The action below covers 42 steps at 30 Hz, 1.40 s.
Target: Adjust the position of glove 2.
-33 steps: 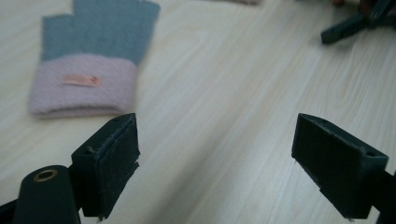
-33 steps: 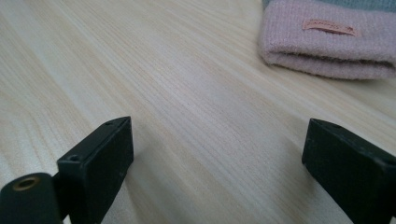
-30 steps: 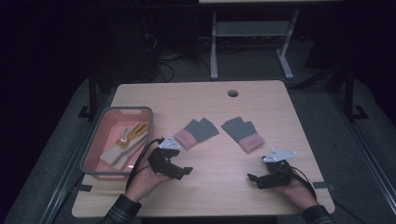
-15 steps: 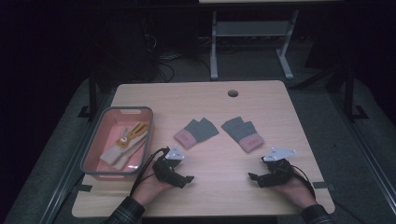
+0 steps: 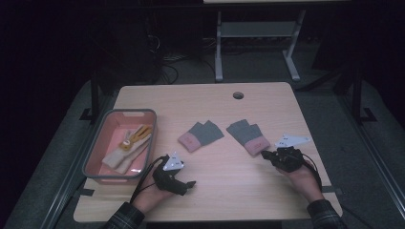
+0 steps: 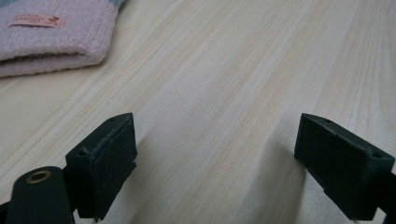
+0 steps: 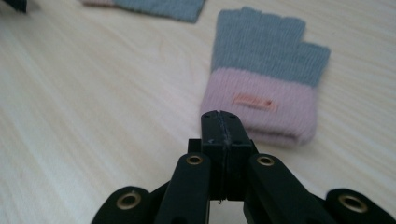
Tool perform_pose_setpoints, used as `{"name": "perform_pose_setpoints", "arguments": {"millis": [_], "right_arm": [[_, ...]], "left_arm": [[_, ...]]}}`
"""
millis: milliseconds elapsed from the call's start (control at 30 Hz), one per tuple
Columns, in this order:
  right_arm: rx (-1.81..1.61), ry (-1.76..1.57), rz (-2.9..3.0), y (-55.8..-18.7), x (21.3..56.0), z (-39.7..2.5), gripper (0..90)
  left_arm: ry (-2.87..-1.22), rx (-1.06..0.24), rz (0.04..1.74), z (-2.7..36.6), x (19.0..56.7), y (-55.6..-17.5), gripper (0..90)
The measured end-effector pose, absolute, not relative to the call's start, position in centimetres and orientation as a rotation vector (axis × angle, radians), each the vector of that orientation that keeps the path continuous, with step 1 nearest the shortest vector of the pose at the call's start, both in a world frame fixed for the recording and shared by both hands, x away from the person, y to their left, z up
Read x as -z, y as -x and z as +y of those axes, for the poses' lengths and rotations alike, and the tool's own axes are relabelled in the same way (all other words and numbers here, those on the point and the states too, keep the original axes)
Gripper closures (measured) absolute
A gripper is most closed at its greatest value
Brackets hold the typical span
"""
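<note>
At the left of the high view a pink tray (image 5: 93, 153) with a grey rim sits on the bench (image 5: 205, 100), and in it lies what looks like one pair of cream gloves (image 5: 125, 150) with yellow-orange fingers — I judge that pair already put away. Two grey-and-pink fingerless gloves are left out in the middle of the frame, well apart from the tray: the left glove (image 5: 199, 136) and, just beside it, the right glove (image 5: 247, 137). So roughly half the work looks done, if the aim is to get every glove into the tray; neither loose glove is held or touched.

Lower left of centre, the left tool (image 5: 184, 183) rests low over bare wood with its jaws wide apart and nothing between them; in the left gripper view a pink cuff (image 6: 56, 35) shows at the upper left, clear of the jaws. At the lower right, the right tool (image 5: 265, 154) points at the pink cuff of the right glove — its jaws are pressed together on nothing, stopping just short of the cuff in the right gripper view.

Count: one tray, two cream gloves as far as I can tell, two grey-and-pink gloves, two tools.
</note>
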State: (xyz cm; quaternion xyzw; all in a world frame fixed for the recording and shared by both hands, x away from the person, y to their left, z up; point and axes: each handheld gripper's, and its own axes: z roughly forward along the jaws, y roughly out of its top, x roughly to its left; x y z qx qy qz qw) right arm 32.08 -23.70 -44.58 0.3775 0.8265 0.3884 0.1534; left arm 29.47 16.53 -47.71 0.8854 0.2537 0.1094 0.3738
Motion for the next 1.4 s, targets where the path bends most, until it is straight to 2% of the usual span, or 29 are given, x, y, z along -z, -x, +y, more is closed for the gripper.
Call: {"name": "perform_pose_setpoints", "arguments": {"millis": [367, 667, 1067, 1400], "right_arm": [[-1.132, -1.104, 2.332, -35.9, 44.2, -23.4, 90.0], [-1.066, -1.122, 2.388, -38.2, 45.8, -22.0, 90.0], [-1.043, -1.111, 2.43, -37.2, 46.1, -22.2, 90.0], [-1.037, -1.082, 2.481, -34.1, 45.9, -22.3, 90.0]], "left_arm": [[-2.27, -0.279, 0.65, 16.5, 47.7, -29.5, 12.0], [-2.272, -0.279, 0.648, 16.5, 47.7, -29.5, 12.0], [-2.271, -0.279, 0.649, 16.5, 47.7, -29.5, 12.1], [-2.269, -0.279, 0.649, 16.5, 47.7, -29.5, 12.1]]}}
